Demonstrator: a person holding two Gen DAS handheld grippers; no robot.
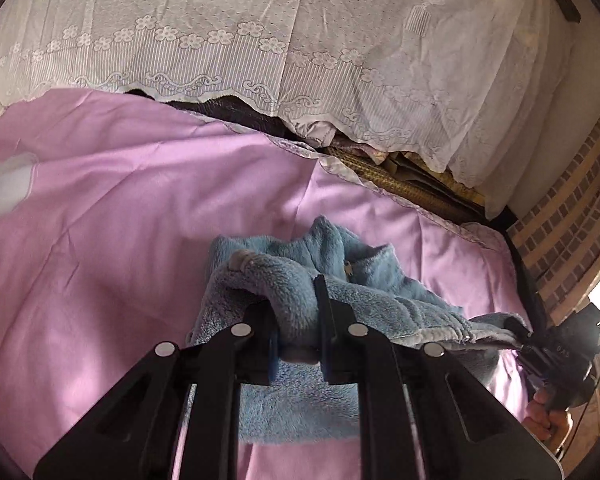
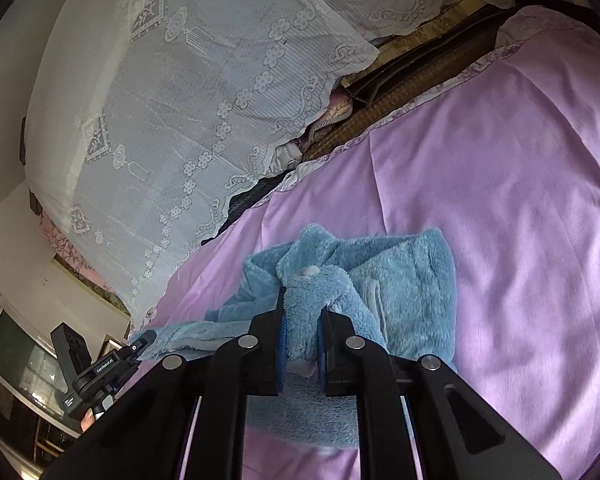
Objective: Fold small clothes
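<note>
Garment: small light-blue fleece clothing piece (image 1: pixel 300 280) (image 2: pixel 404 280), bunched on pink satin bed sheet (image 1: pixel 100 208) (image 2: pixel 500 184), partly lifted off it. Left tool (image 1: pixel 298 320) clamped on thick fold of fleece. Right tool (image 2: pixel 302 328) clamped on another fold, near small white button (image 2: pixel 310 270). Fleece stretches between both tools. White lace cover (image 1: pixel 260 32) (image 2: pixel 180 112) drapes over pile beyond sheet edge.

A pink sheet (image 1: pixel 100 200) spreads wide across the bed, a white lace cover (image 1: pixel 300 32) drapes the pile behind it, a woven mat (image 2: pixel 412 76) peeks out between the two, and a brick-patterned wall (image 1: pixel 572 208) edges the far side.
</note>
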